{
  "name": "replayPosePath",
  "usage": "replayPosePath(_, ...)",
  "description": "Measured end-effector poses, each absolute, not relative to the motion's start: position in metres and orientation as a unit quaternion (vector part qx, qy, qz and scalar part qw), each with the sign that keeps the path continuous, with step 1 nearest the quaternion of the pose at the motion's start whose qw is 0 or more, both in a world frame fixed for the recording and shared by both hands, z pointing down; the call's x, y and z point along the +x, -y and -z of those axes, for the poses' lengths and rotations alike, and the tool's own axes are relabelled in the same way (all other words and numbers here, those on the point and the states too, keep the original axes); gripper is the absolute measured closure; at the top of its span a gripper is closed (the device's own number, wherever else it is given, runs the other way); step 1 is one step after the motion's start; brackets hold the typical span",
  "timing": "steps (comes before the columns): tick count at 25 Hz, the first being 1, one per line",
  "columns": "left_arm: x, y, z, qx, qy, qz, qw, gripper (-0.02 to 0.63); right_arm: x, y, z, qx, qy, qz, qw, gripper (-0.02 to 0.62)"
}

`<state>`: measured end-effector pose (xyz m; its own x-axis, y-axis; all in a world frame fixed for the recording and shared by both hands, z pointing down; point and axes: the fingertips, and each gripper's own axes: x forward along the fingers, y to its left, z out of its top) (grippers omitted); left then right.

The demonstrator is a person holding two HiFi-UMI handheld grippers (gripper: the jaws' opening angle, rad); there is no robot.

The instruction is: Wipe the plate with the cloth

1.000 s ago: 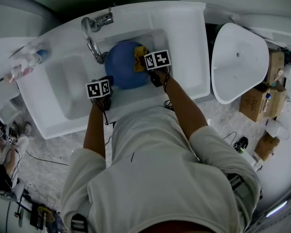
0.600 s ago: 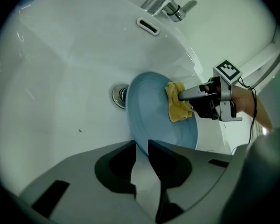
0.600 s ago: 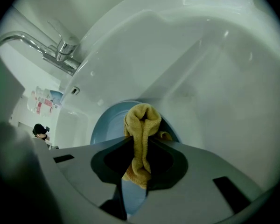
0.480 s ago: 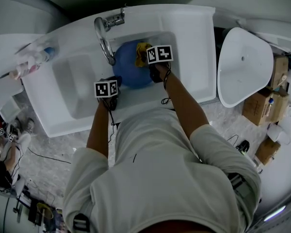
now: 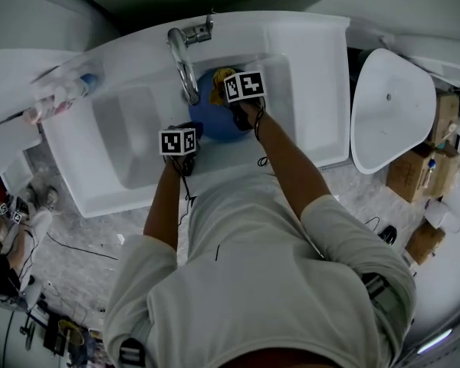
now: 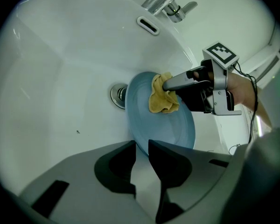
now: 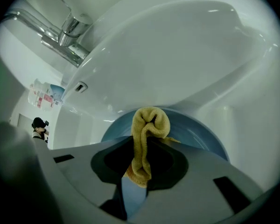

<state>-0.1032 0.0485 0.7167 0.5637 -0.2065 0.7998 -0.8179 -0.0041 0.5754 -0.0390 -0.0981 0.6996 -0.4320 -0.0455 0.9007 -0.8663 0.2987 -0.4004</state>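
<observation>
Right tool [image 7: 141,146] is clenched on the yellow cloth [image 7: 149,124], pressing it onto the blue plate [image 7: 198,135]. Left tool [image 6: 141,146] pinches the plate's rim, steadying it tilted in the sink [image 5: 310,60] for wiping.

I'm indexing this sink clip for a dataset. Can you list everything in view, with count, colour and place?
round blue plate: one, blue, tilted up in the right basin
crumpled yellow cloth: one, yellow, against the plate's face
white double-basin sink: one, white, in front of the person
curved chrome faucet: one, silver, at the sink's back edge
metal drain: one, silver, partly behind the plate
plastic bottles: number unclear, pale with blue and red, left of the sink
white oval tub: one, white, right of the sink
cardboard boxes: several, brown, far right
left gripper: one, grey, shut on the plate's rim
right gripper: one, grey, shut on the cloth
</observation>
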Motion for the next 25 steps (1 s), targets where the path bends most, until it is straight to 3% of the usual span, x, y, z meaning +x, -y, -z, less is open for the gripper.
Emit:
replayPosePath(15,-0.106,-0.048,-0.716,0.657,0.386,-0.227,0.606,0.511,-0.092,0.052,-0.706,0.239,0.732,-0.467,0.435,0.522)
replayPosePath(25,-0.11,-0.047,-0.716,0.645,0.401,-0.207,0.616,0.522,-0.091,0.022,-0.706,0.202,0.738,-0.457,0.454,0.522)
